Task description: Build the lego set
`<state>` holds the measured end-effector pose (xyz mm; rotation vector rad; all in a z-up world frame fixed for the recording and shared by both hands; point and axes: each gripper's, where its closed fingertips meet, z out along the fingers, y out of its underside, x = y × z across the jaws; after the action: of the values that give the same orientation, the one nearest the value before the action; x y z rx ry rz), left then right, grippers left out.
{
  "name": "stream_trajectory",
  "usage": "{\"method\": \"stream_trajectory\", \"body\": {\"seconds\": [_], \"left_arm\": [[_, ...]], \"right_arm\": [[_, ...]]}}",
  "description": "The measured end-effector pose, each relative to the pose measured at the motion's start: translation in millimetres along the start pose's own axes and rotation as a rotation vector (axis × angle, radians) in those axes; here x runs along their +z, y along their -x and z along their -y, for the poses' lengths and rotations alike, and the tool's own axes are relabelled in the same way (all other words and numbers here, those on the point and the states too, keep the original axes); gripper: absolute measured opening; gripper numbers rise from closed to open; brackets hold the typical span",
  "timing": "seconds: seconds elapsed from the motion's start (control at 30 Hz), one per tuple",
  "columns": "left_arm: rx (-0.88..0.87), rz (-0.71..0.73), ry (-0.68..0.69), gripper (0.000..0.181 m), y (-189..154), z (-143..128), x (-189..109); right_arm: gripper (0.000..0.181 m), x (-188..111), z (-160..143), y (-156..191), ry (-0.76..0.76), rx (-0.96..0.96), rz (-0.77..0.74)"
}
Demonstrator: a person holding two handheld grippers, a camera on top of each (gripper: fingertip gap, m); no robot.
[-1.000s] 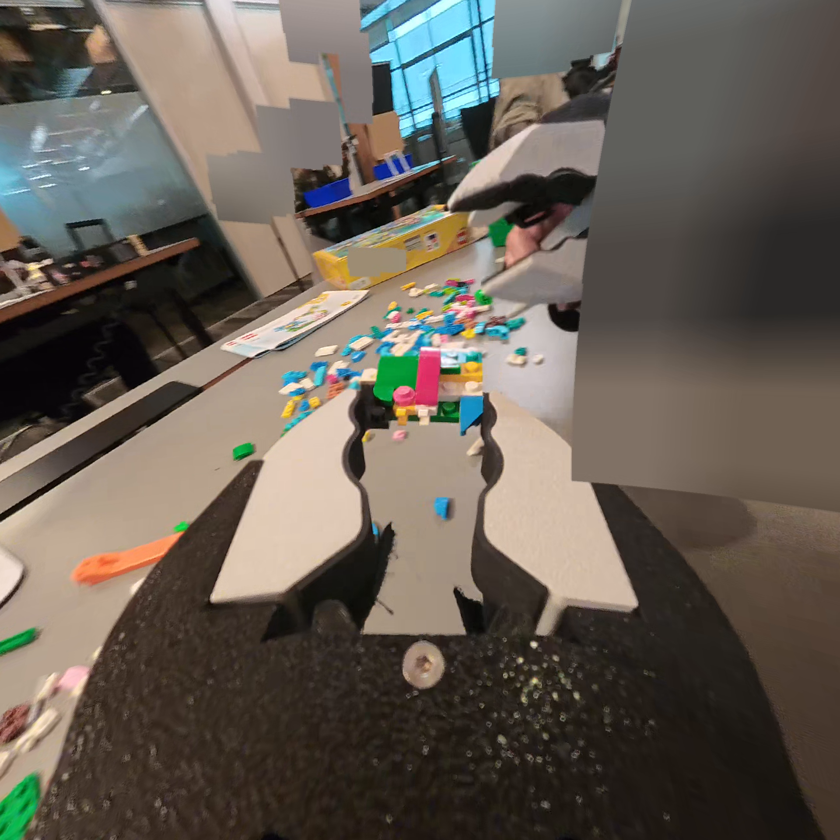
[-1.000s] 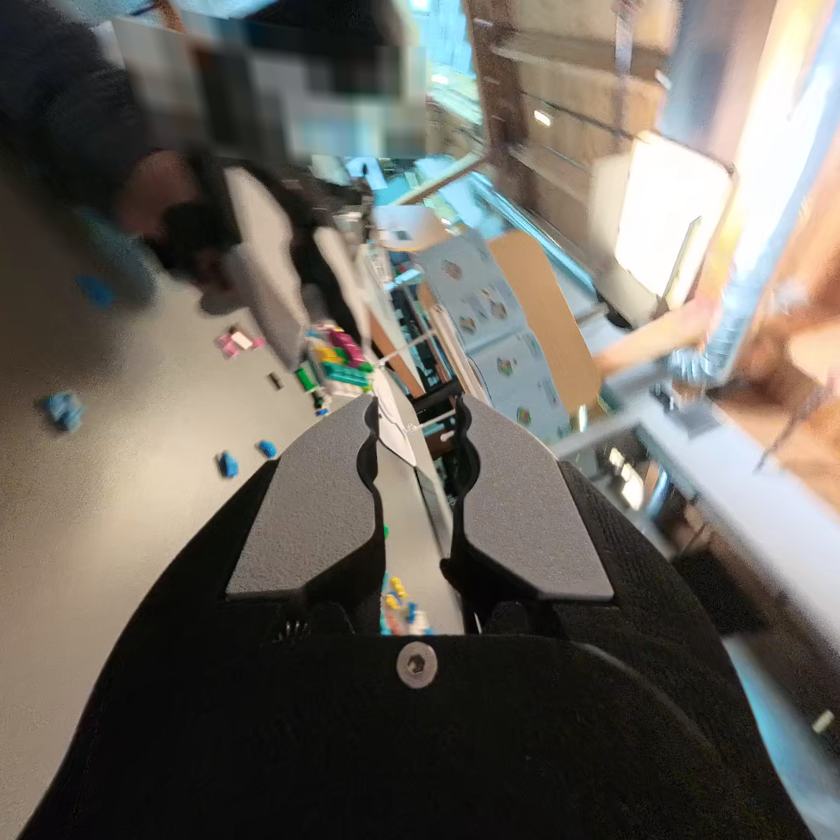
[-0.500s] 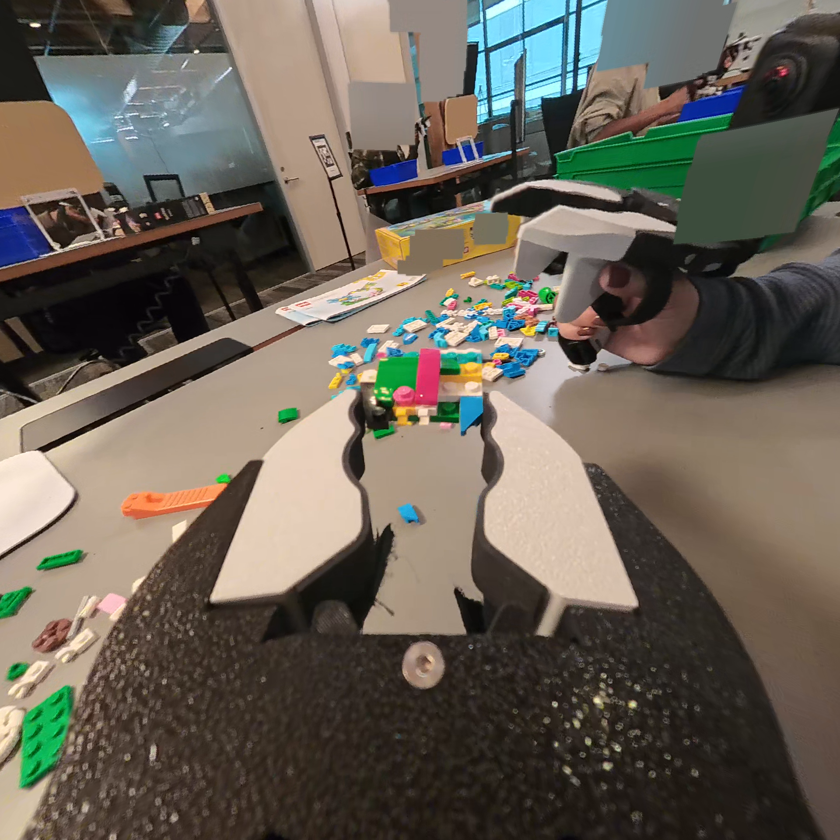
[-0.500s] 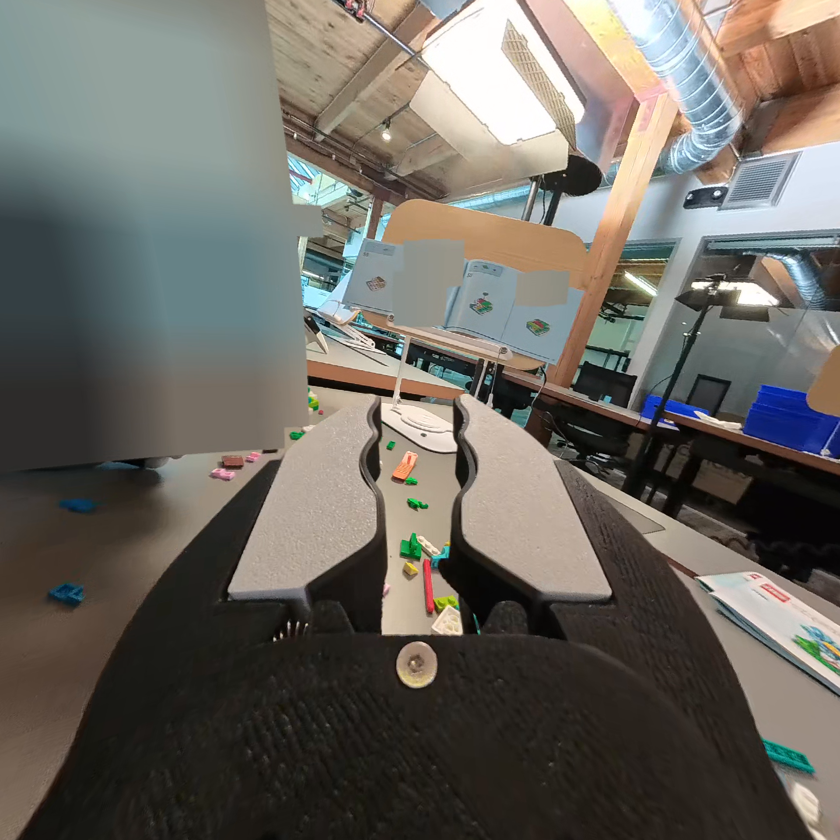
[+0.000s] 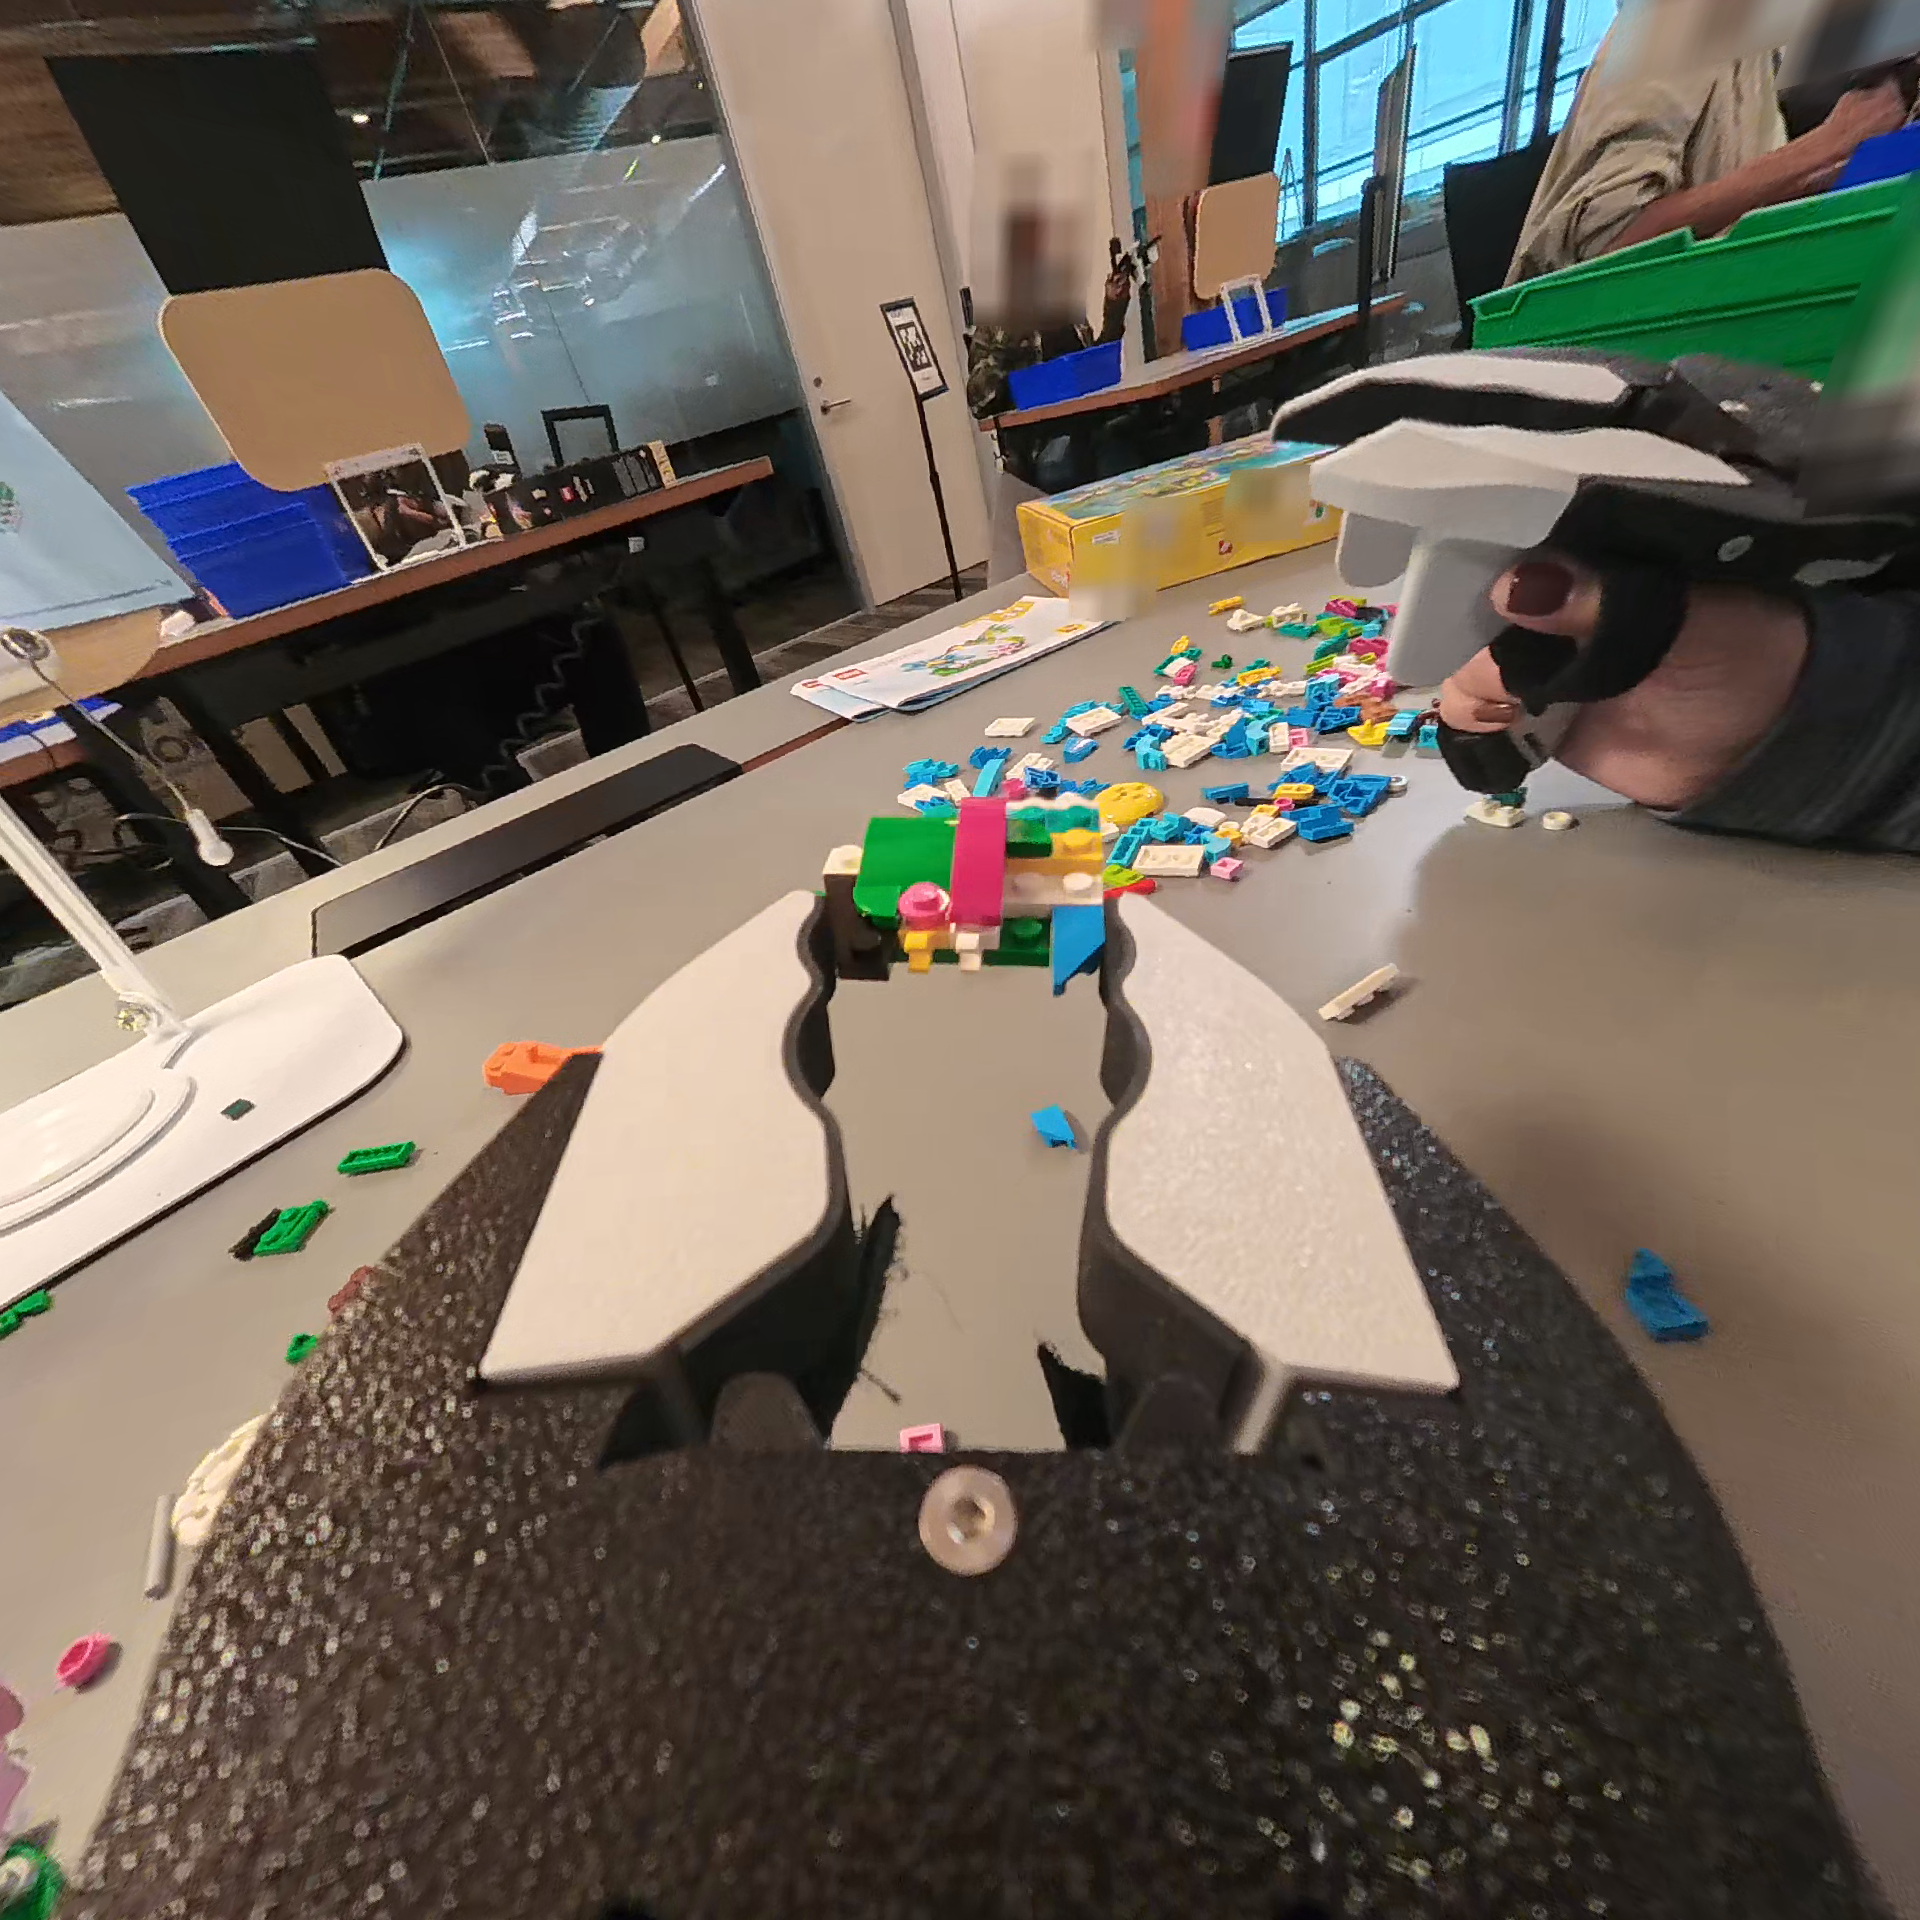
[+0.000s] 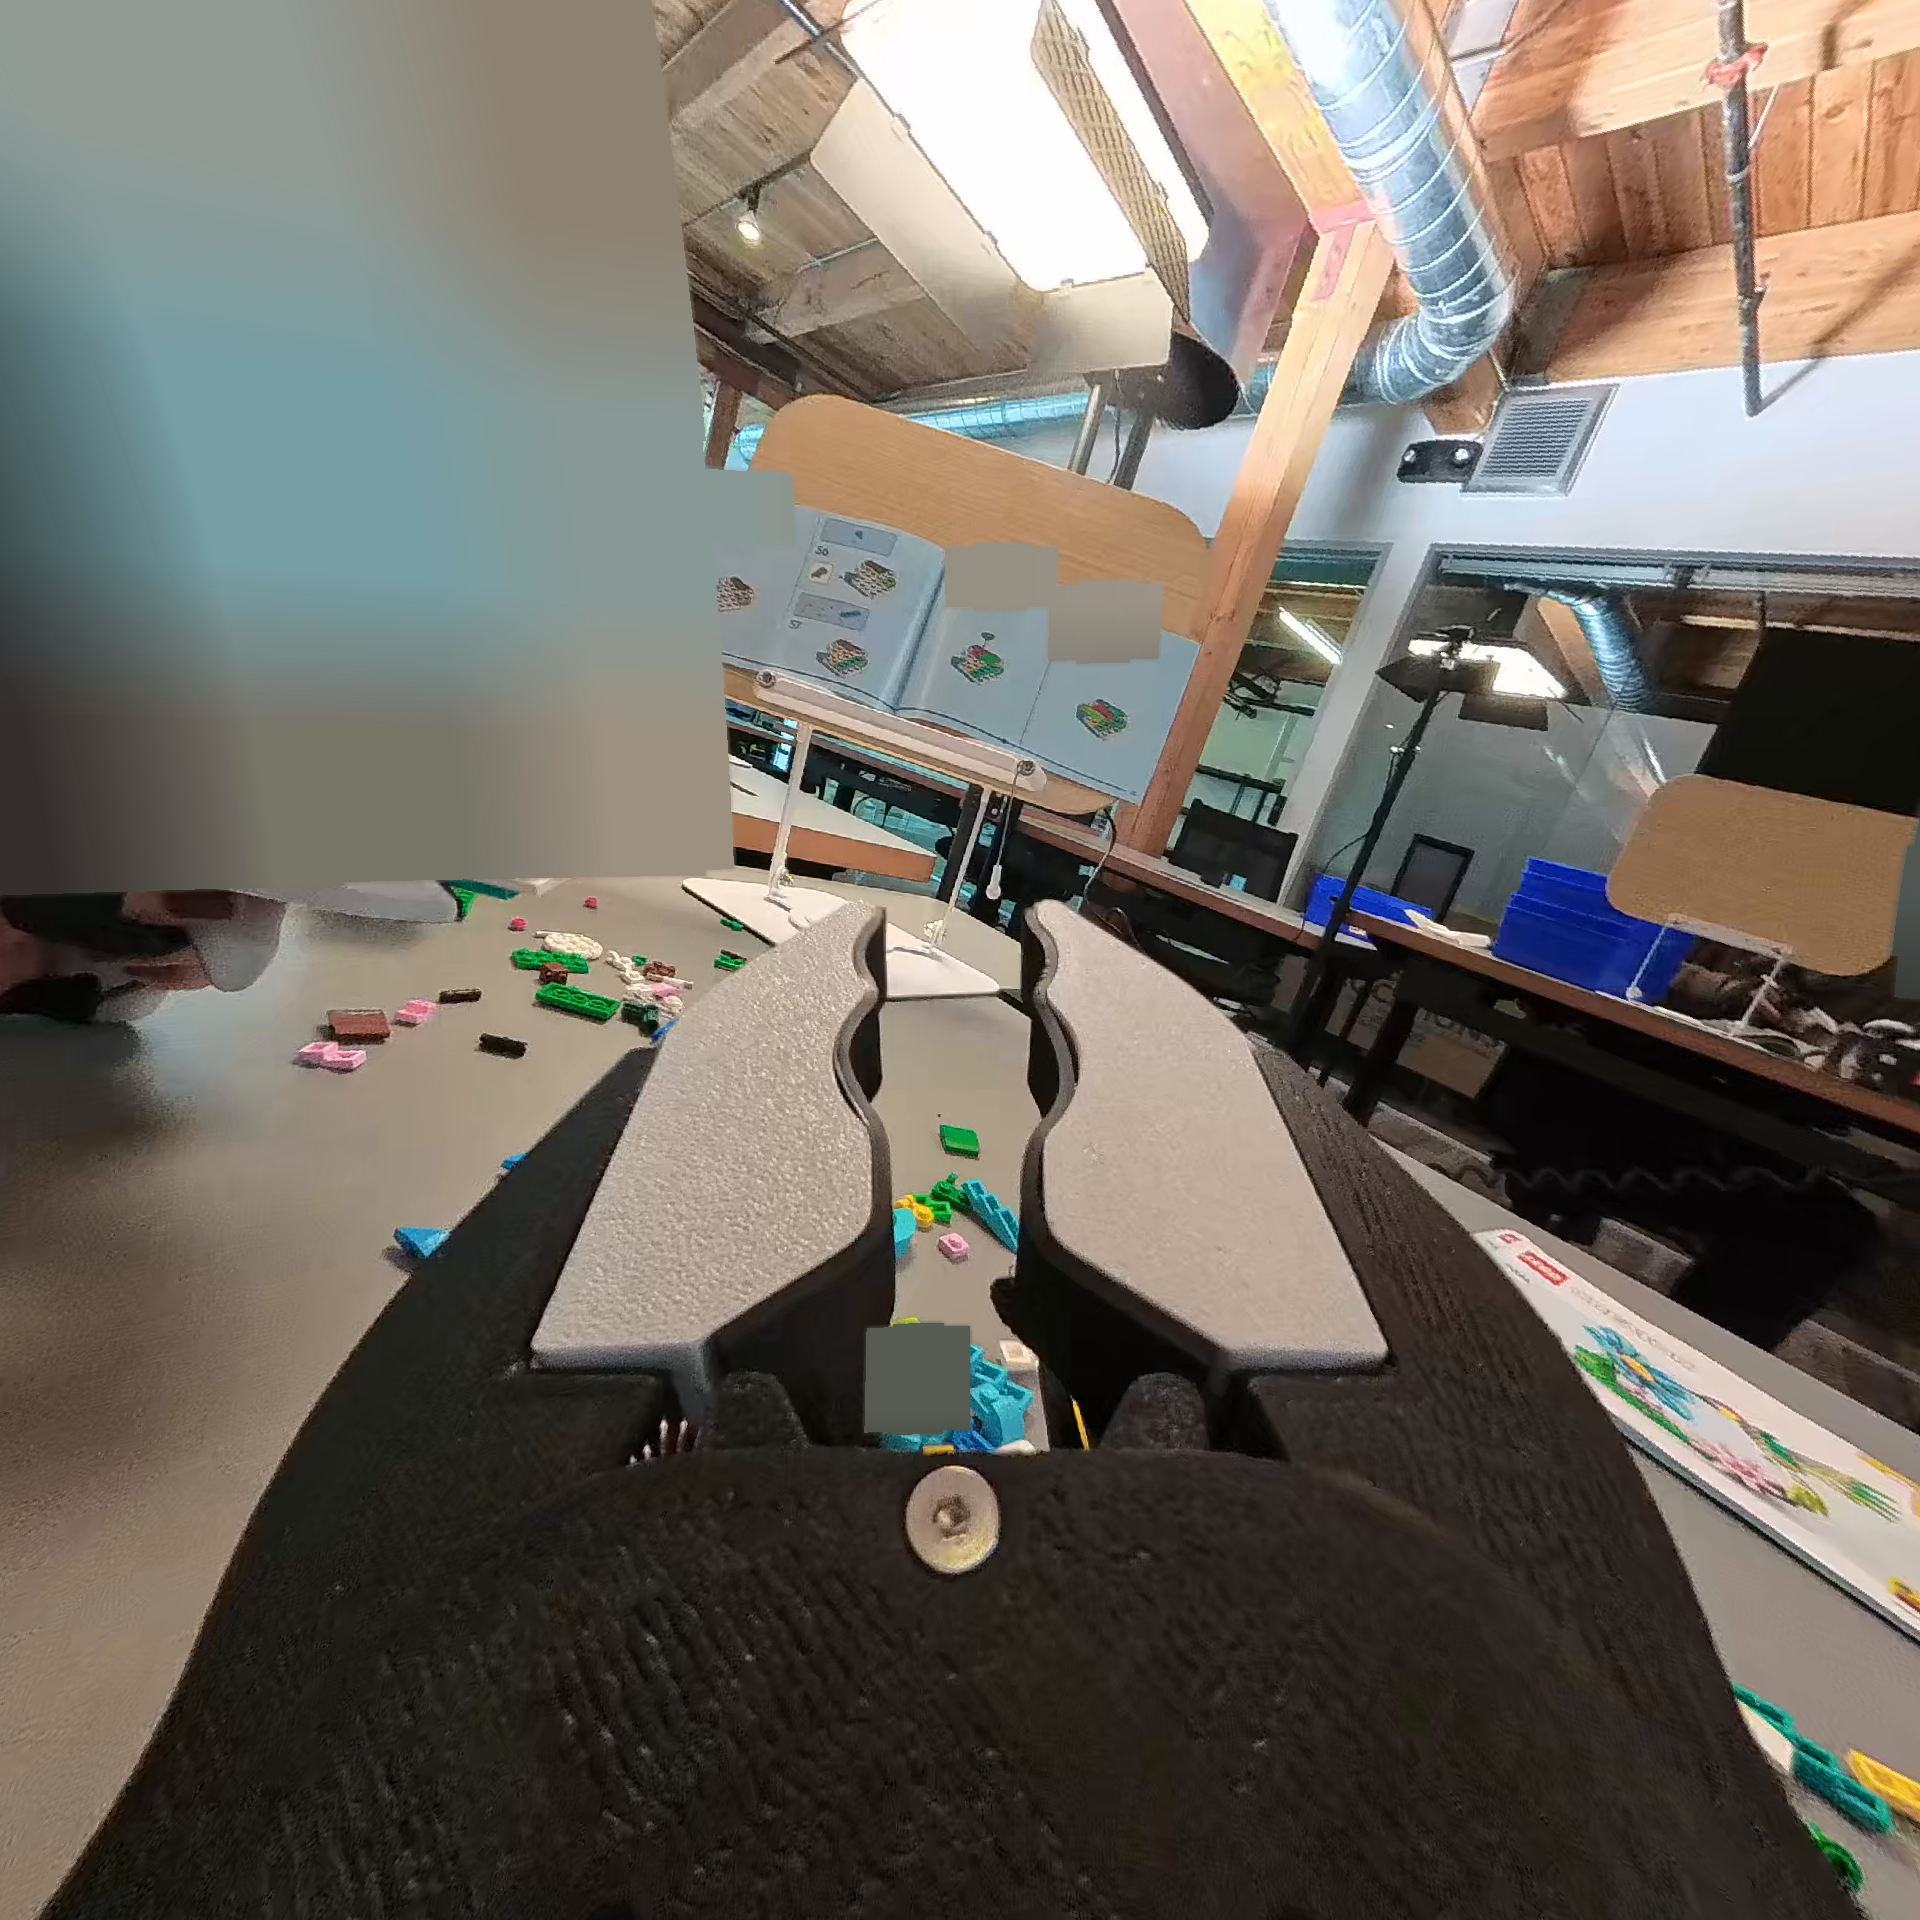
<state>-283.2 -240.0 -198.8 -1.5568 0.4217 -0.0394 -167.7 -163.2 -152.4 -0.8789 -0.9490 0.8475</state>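
Note:
My left gripper (image 5: 966,935) is shut on a small multicolour lego build (image 5: 977,883) with green, pink, yellow, white and blue parts, held at the fingertips just above the grey table (image 5: 1558,1039). My right gripper (image 6: 951,925) is open and empty, pointing level across the table. In the left wrist view the right gripper (image 5: 1309,457) is at the upper right, held in a hand above the pile of loose bricks (image 5: 1247,727).
A yellow box (image 5: 1164,520) and a booklet (image 5: 935,665) lie behind the pile. A white stand base (image 5: 208,1081) and an orange separator (image 5: 525,1065) are on the left. An open instruction book on a stand (image 6: 966,644) and scattered bricks (image 6: 582,987) are ahead of the right gripper.
The right gripper has swung from a sideways tilt to level and come down by the brick pile. The left gripper has kept its hold on the build while shifting its view.

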Motion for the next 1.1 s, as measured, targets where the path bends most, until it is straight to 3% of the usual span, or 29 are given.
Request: {"method": "stream_trajectory", "body": {"seconds": [0.4, 0.57, 0.73, 0.9, 1.1], "left_arm": [[0.134, -0.106, 0.069, 0.049, -29.7, -8.6, 1.0], [-0.121, -0.038, -0.071, 0.049, -15.4, 13.5, -11.8], [-0.151, -0.003, -0.084, 0.049, -6.4, 13.5, -16.4], [-0.082, -0.031, -0.038, 0.049, -17.0, 9.0, -11.4], [-0.056, -0.049, -0.036, 0.049, -21.8, 9.0, -11.1]], "right_arm": [[0.019, -1.7, 0.2, -4.2, -0.003, -0.019, -0.015], [0.016, -4.5, 7.2, -3.2, -0.043, -0.012, -0.006], [0.015, -12.1, 10.1, -23.5, -0.027, -0.066, -0.108], [0.009, -40.8, 17.9, -74.2, 0.057, -0.306, -0.301], [0.009, -114.9, 2.0, -179.0, 0.205, -0.251, -0.614]]}}
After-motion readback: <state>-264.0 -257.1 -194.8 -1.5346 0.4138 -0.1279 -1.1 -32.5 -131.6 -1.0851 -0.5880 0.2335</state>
